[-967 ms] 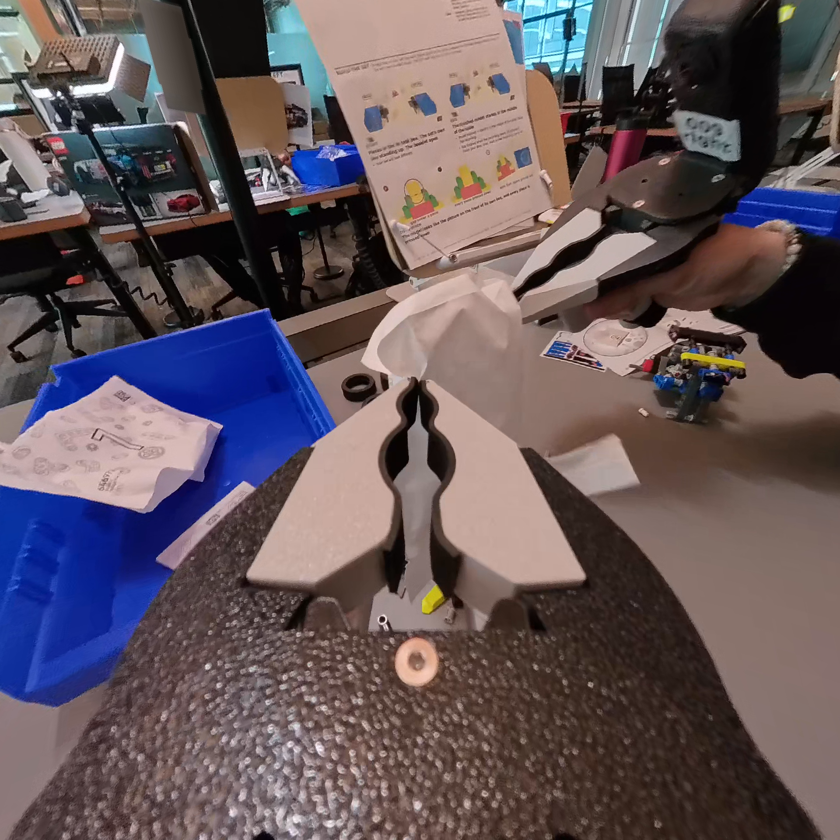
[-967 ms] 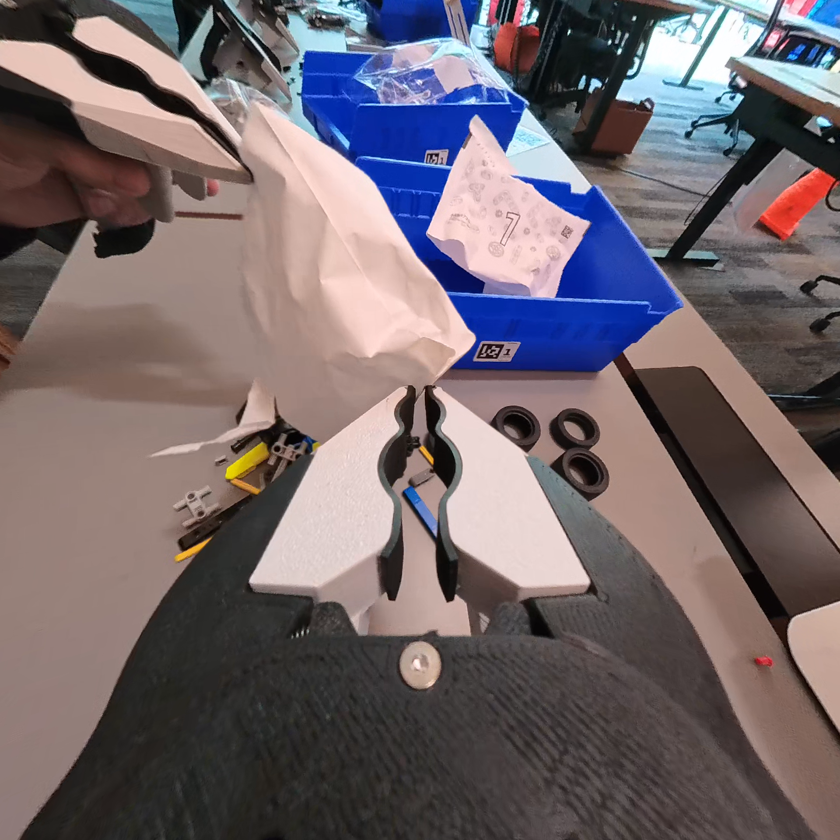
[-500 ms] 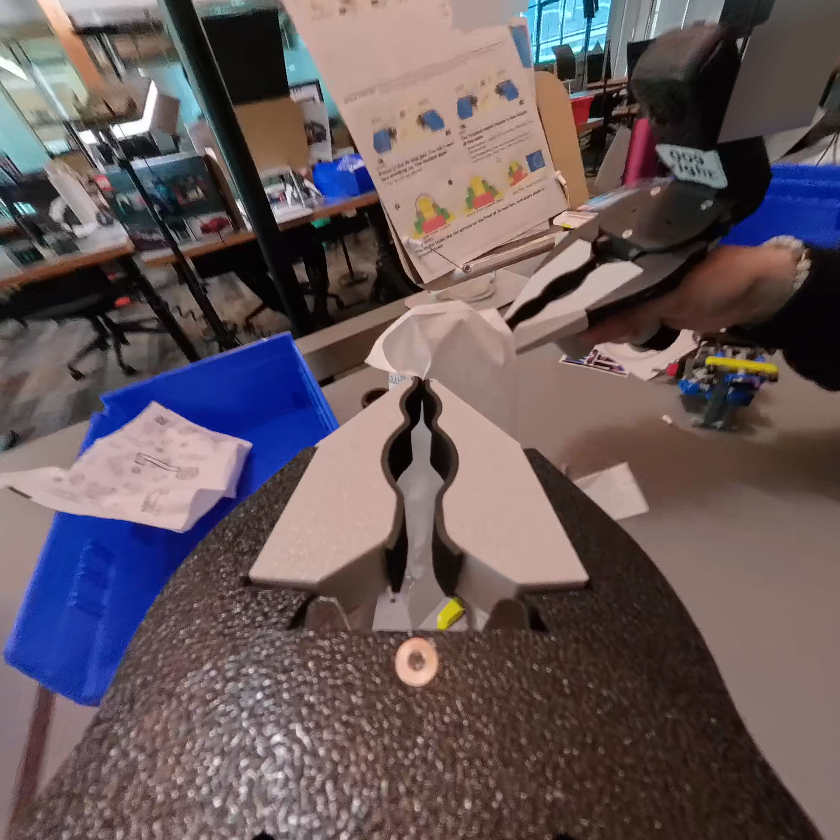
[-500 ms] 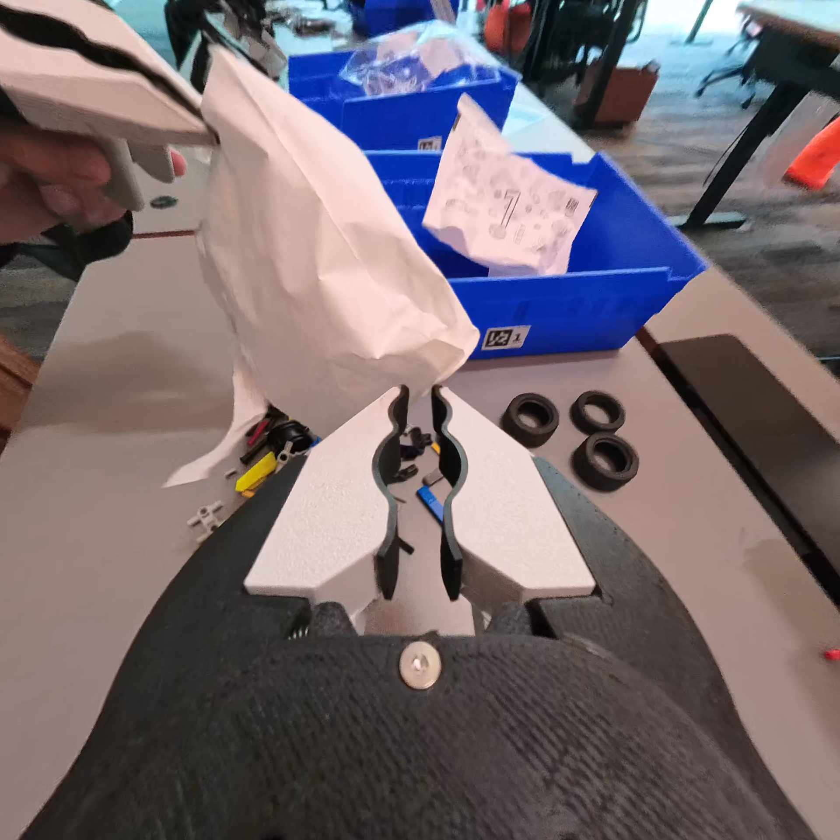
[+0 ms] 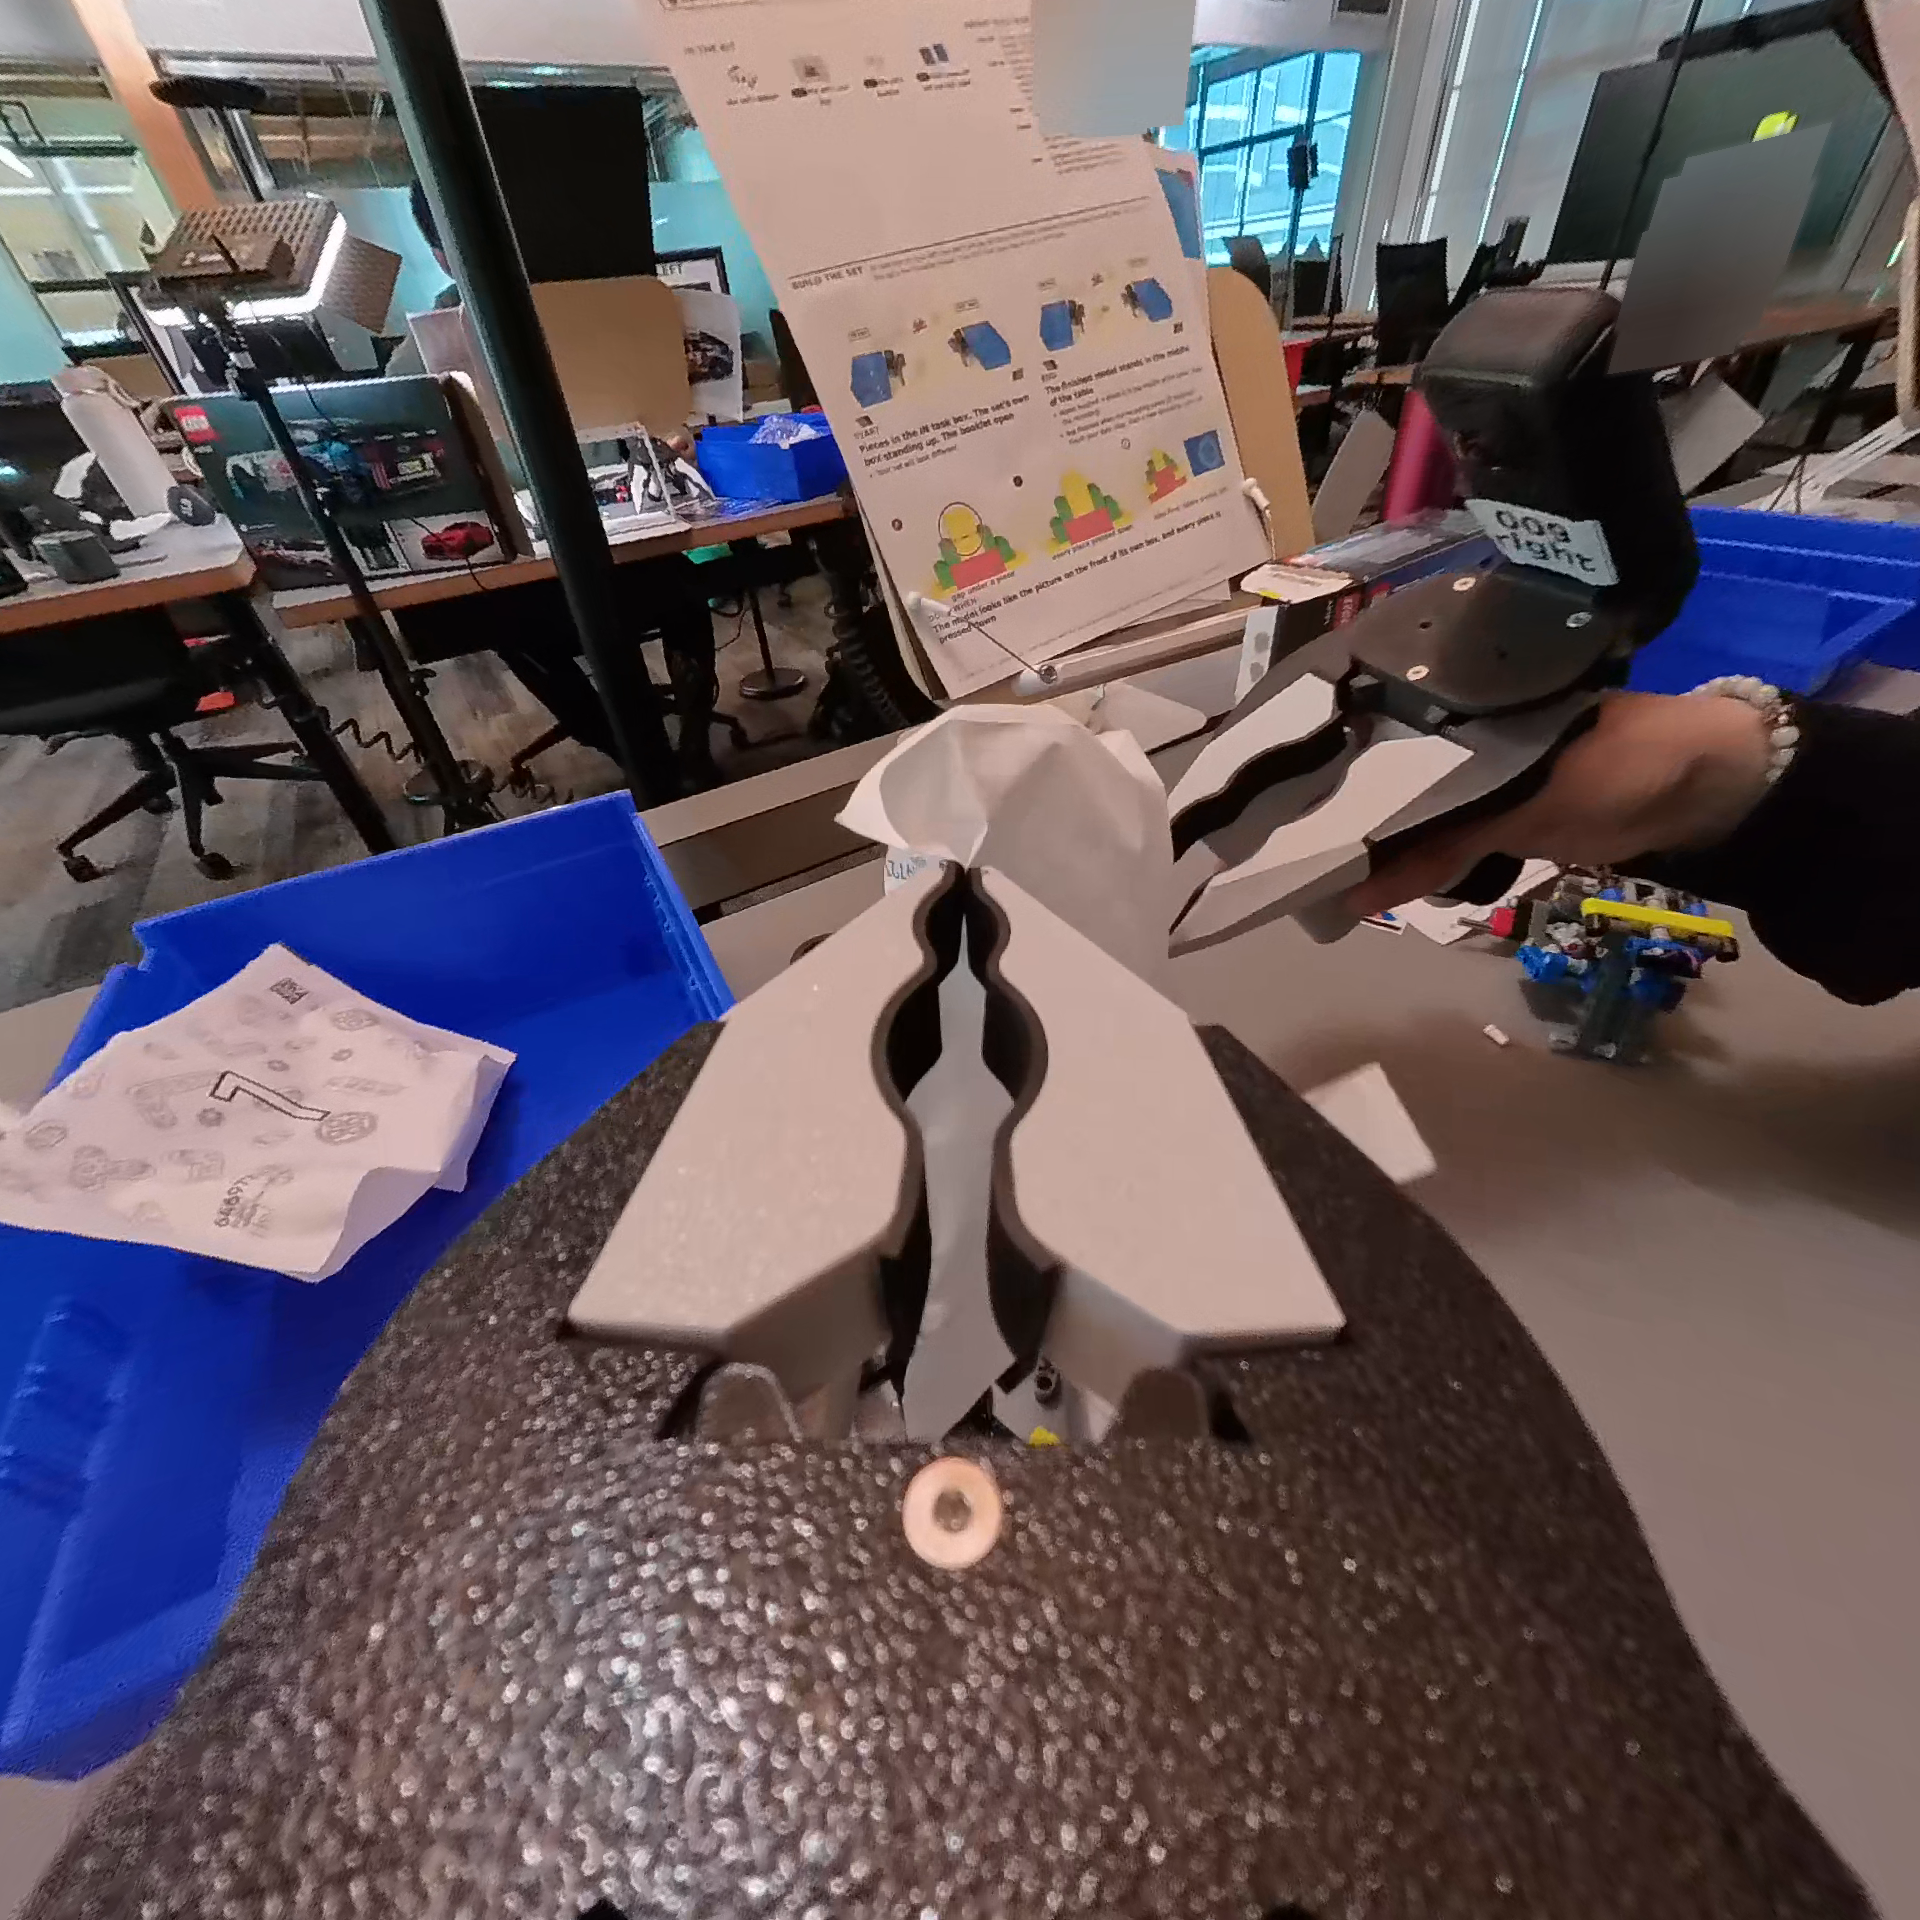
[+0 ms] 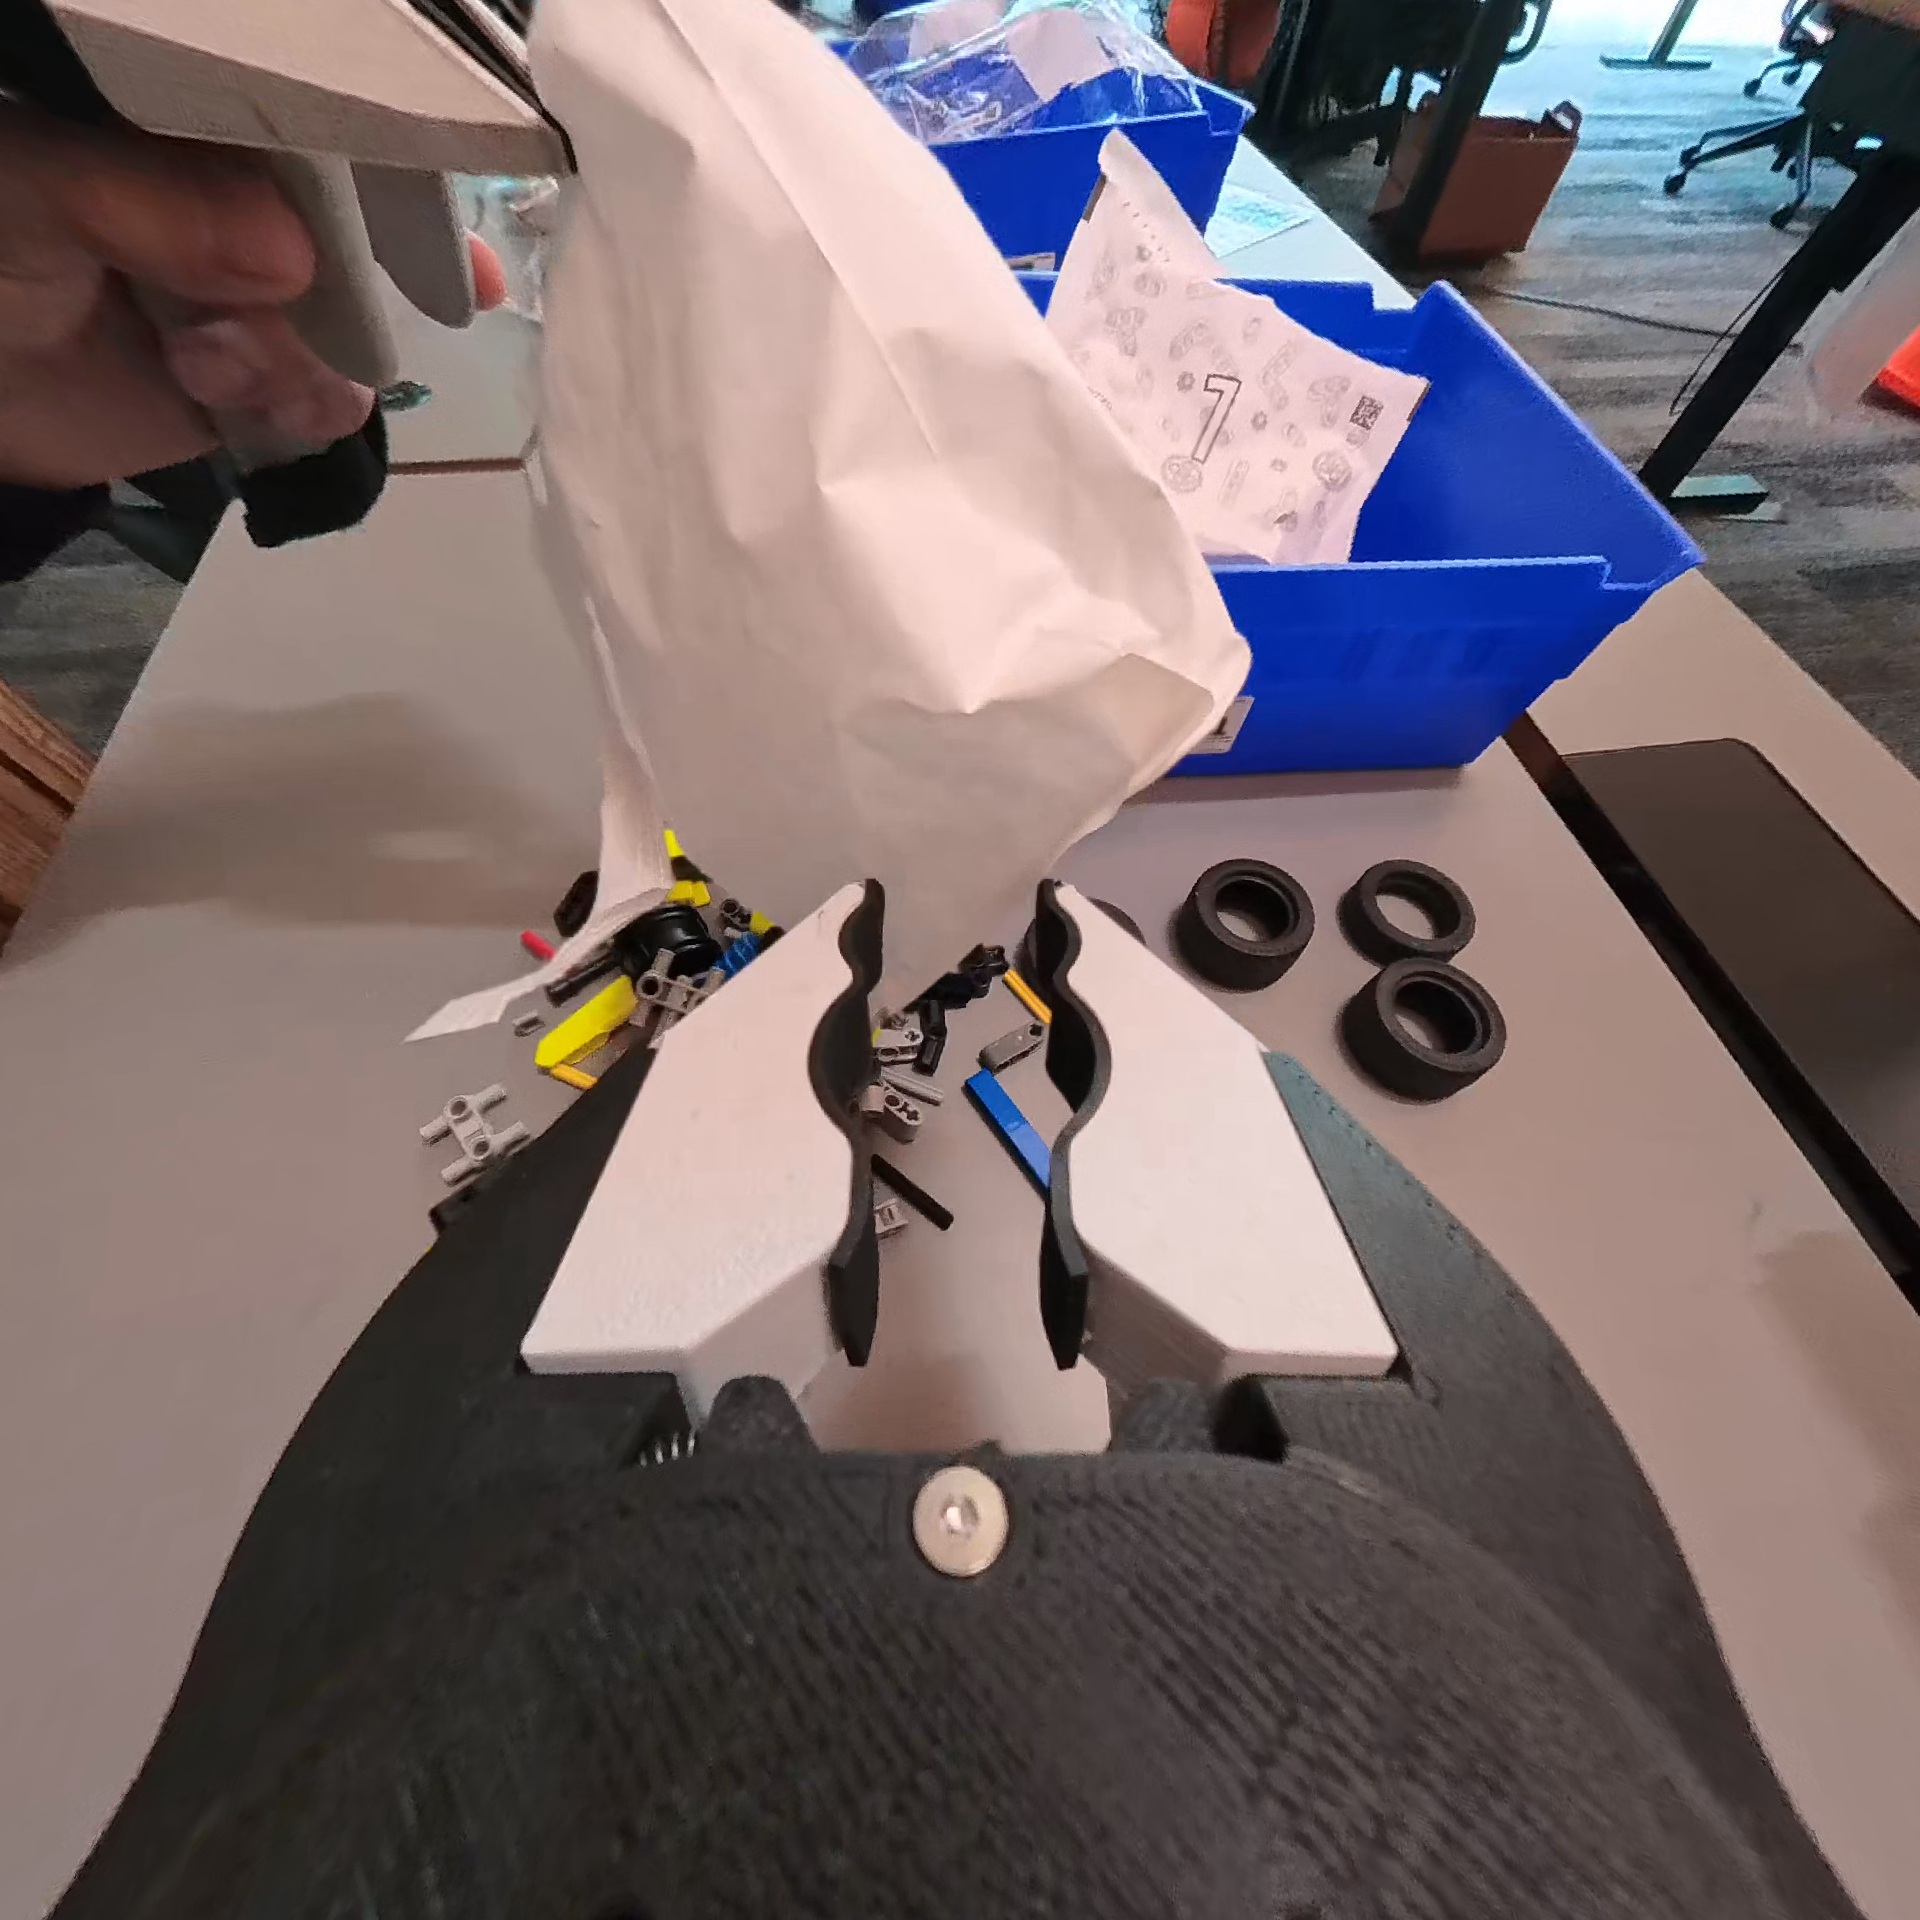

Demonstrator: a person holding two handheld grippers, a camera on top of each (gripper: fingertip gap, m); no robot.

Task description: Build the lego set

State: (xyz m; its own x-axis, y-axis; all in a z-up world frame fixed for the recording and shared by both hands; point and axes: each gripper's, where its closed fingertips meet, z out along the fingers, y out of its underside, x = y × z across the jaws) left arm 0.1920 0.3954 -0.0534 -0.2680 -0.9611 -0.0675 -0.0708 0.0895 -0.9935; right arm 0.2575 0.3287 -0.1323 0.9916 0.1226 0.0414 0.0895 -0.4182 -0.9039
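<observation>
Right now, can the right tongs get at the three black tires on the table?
Probably yes. The right tongs are open and empty, and the three black tires lie uncovered just to their right; the white paper bag hangs left of that path.

An open-plan office lab: rows of desks [image 5: 312,582], wheeled office chairs [image 5: 125,727], tripod-mounted light panel [image 5: 270,249].

The left gripper [image 5: 961,883] has two light grey angular fingers with wavy black rubber pads, a black pebbled body and one silver screw. The right gripper [image 6: 961,904] looks alike, with a pale blue label. The person's right hand [image 5: 1621,800] wears a pearl bead bracelet [image 5: 1766,717] and a black sleeve [image 5: 1860,831].
</observation>
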